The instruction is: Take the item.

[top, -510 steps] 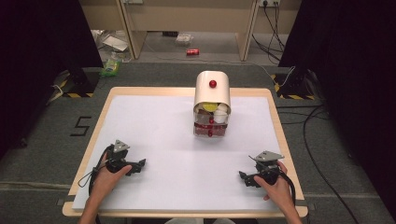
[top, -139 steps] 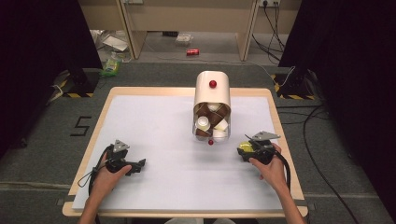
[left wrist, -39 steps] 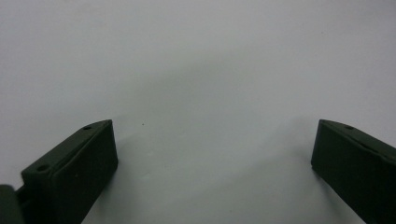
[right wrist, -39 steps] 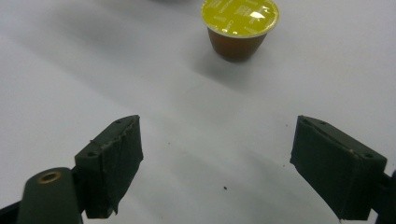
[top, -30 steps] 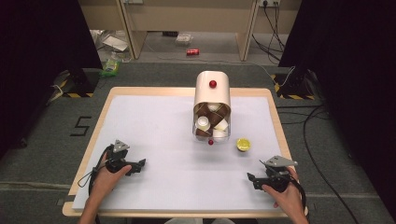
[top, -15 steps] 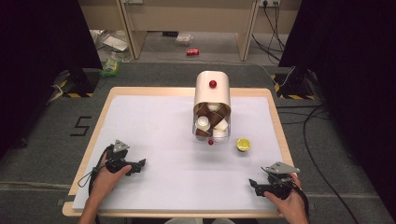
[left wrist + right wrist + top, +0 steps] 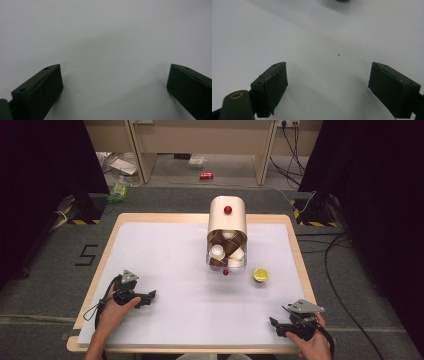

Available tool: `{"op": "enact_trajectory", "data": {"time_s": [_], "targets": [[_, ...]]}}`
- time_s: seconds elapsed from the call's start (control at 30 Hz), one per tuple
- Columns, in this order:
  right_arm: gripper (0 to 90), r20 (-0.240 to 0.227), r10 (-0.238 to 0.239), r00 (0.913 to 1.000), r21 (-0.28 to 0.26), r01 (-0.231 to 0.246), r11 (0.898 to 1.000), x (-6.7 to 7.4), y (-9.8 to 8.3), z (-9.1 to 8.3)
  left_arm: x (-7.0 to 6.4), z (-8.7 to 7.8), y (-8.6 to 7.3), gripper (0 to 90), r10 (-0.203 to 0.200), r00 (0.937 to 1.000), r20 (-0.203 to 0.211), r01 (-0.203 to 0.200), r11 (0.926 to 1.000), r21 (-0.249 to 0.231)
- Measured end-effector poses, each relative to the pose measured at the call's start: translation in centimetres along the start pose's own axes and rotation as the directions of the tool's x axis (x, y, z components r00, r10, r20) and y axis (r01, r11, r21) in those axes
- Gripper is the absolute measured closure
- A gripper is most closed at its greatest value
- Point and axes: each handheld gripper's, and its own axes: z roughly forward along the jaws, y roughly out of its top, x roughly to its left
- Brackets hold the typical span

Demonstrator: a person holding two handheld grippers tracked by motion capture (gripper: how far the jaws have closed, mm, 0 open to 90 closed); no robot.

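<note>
A cream dispenser box (image 7: 228,220) with a red knob stands at the table's far middle. Its front is open and shows brown and white capsules (image 7: 223,251). A small red knob (image 7: 226,272) lies at its mouth. One yellow capsule (image 7: 260,274) sits alone on the white table (image 7: 165,250), just right of the box. My left gripper (image 7: 149,296) rests open at the front left; its jaws stand wide apart over bare table in the left gripper view (image 7: 113,87). My right gripper (image 7: 275,323) rests open at the front right, well short of the yellow capsule, with nothing between its fingers (image 7: 328,85).
The table's wooden rim (image 7: 300,265) runs close by the right hand. Floor clutter beyond the table includes a red can (image 7: 206,175) and cables (image 7: 340,270) on the right. White surface stretches between the two grippers.
The right gripper took the yellow capsule from the box, set it on the table, and has drawn back toward the near right edge. The left gripper has stayed put.
</note>
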Motion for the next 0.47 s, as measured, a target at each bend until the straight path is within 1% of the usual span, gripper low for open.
{"op": "enact_trajectory", "data": {"time_s": [0.1,0.13,0.2,0.47], "targets": [[16.0,-0.006,-0.001,1.0,0.008,0.001,1.0,0.13,-0.04,0.17,0.0,0.0,0.0,0.0,0.0,1.0,0.0,0.0,1.0,0.001],[15.9,-0.009,-0.01,0.9999,0.018,0.01,1.0,0.12,-0.11,0.28,0.0,0.0,0.0,0.0,0.0,1.0,0.0,0.0,1.0,0.0],[15.4,-0.012,0.007,0.9999,0.018,-0.007,1.0,0.1,-0.16,0.32,0.01,-0.01,0.0,0.0,0.0,1.0,0.0,0.0,1.0,0.001],[15.0,-0.018,0.01,0.9998,0.008,-0.01,1.0,0.05,-0.31,0.35,0.0,0.0,0.0,0.0,0.0,1.0,0.0,0.0,1.0,0.001]]}}
